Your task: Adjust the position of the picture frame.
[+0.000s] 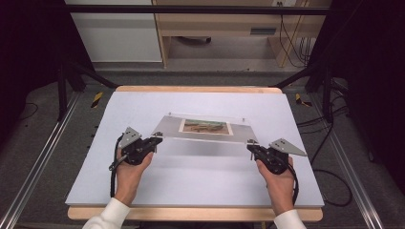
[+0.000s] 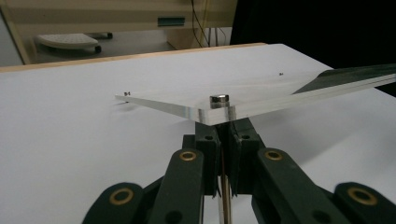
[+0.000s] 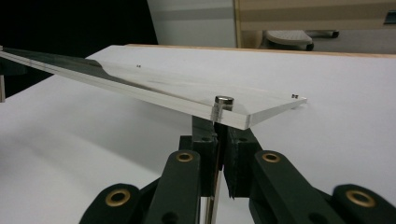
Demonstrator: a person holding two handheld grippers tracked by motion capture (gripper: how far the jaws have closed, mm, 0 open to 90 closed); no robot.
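A white table point(image 1: 200, 186) with a wooden rim takes up most of the high view, a dark floor and metal rails lying around it. Above its middle, a clear frame point(image 1: 205, 129) is held off the surface by its two near corners, the near edge raised and the far edge low near the table. A picture point(image 1: 205, 126) sits sandwiched in the frame's centre.

The left gripper point(image 1: 154, 140) is at the frame's near-left corner, held in the person's left hand point(image 1: 129, 174). In the left gripper view its jaws stand together under the corner, clamped on a thin post that hangs down from the frame. A small metal cap point(image 2: 219, 99) tops that corner.

The right gripper point(image 1: 251, 149) is at the near-right corner, held in the right hand point(image 1: 279, 183). In the right gripper view its jaws are likewise closed on a thin post beneath the corner, with a cap point(image 3: 224, 100) above it.

Tiny studs point(image 2: 127, 93) mark the frame's far corners.
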